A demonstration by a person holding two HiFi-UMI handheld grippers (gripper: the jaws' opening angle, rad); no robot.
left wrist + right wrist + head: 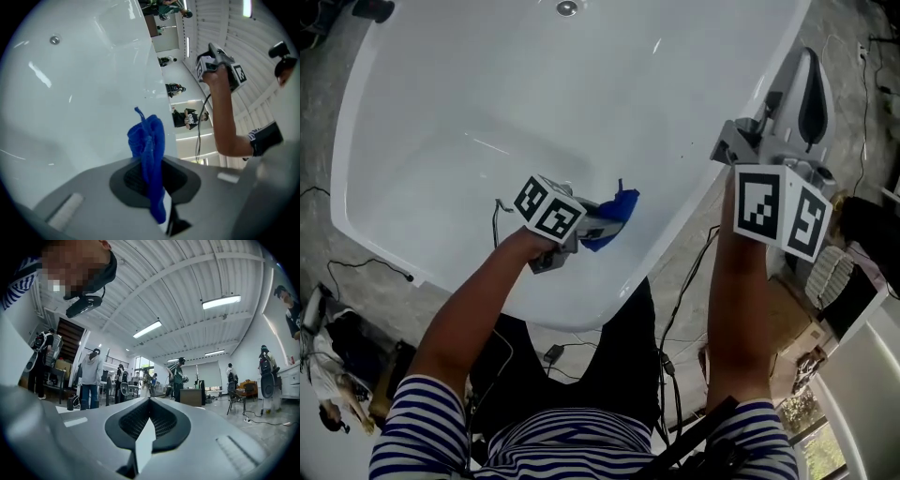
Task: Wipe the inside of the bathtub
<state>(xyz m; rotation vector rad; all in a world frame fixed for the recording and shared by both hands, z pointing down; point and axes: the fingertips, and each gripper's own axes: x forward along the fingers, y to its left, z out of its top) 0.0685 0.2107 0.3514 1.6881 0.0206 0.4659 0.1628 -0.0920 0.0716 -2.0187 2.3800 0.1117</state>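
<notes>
Head view: left gripper [598, 223] pinches the limp, soft-looking blue cloth [619, 208] mid-bunch inside the bathtub [487, 94]; right gripper [149, 401] is closed on nothing.

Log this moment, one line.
left gripper: shut on blue cloth, inside bathtub | right gripper: shut, empty, outside bathtub

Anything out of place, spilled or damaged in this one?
Nothing stands out. The bathtub looks white and unmarked, with no spill in view. The left gripper is shut on a blue cloth over the inside of the bathtub. The right gripper is shut, empty and held up outside the bathtub.
</notes>
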